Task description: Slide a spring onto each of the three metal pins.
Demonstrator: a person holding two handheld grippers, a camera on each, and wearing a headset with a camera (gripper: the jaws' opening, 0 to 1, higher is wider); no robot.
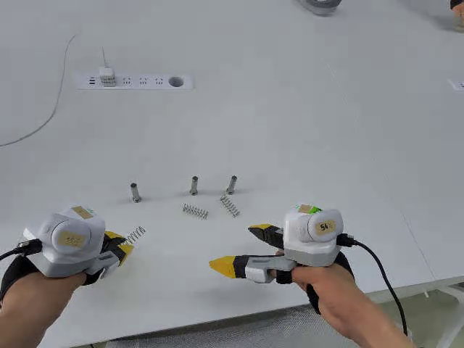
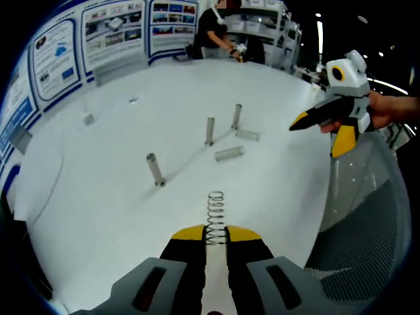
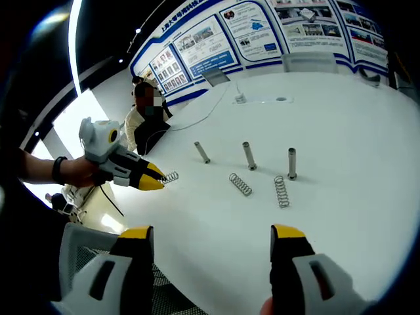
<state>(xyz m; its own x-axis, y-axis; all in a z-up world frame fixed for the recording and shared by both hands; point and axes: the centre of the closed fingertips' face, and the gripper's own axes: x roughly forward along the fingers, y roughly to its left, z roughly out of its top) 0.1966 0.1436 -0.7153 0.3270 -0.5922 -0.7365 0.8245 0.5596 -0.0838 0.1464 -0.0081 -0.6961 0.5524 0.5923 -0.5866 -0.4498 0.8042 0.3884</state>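
A small coiled steel spring [image 2: 215, 209] stands out from the left gripper [image 2: 209, 233], its near end pinched between the closed yellow-tipped jaws, in front of the middle pin and to its left. Three short, upright metal pins form a row on the white table [image 1: 304, 130]: the middle pin [image 1: 194, 185], the left pin [image 1: 135, 192] set further from it on one side, and the right pin [image 1: 232, 184] closer on the other. All three are bare. One loose spring [image 1: 195, 211] lies flat just in front of the middle pin. A second loose spring [image 1: 230, 206] lies to its right, its far end near the right pin's foot. The right gripper [image 1: 235, 248], in front of the middle pin and to its right, holds nothing, with its jaws spread wide. Well beyond the middle pin lies a white power strip [image 1: 134, 81].
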